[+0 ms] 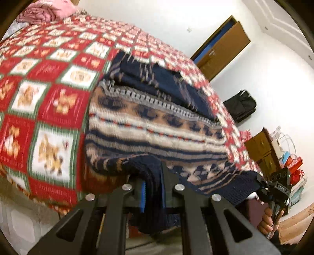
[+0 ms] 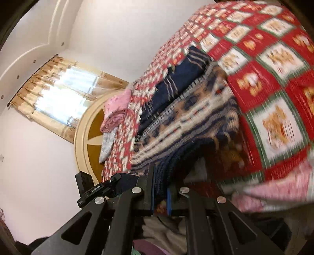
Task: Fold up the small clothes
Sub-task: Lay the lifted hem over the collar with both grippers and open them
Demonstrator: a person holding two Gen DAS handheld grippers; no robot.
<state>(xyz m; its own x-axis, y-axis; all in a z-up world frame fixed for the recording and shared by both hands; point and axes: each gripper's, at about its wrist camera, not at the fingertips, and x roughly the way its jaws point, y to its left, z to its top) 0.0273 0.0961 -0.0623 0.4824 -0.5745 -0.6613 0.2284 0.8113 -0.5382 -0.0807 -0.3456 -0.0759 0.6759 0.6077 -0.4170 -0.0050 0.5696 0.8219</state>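
A knitted sweater (image 1: 157, 125) with navy, beige and white bands lies on the bed, its sleeves folded over its upper part. My left gripper (image 1: 154, 194) is shut on the navy ribbed hem (image 1: 153, 176) at the near edge of the bed. My right gripper (image 2: 161, 194) is shut on the same hem (image 2: 176, 157) at the other corner. The sweater (image 2: 186, 109) shows in the right wrist view too. The right gripper (image 1: 278, 188) also shows in the left wrist view, held in a hand. The left gripper body (image 2: 94, 188) shows in the right wrist view.
A red, white and green patchwork bedspread (image 1: 49, 102) covers the bed. Pink clothes (image 1: 43, 11) lie at the head of the bed, by a round headboard (image 2: 88, 137). A black bag (image 1: 241, 106) and a wooden cabinet (image 1: 261, 149) stand on the floor past the bed.
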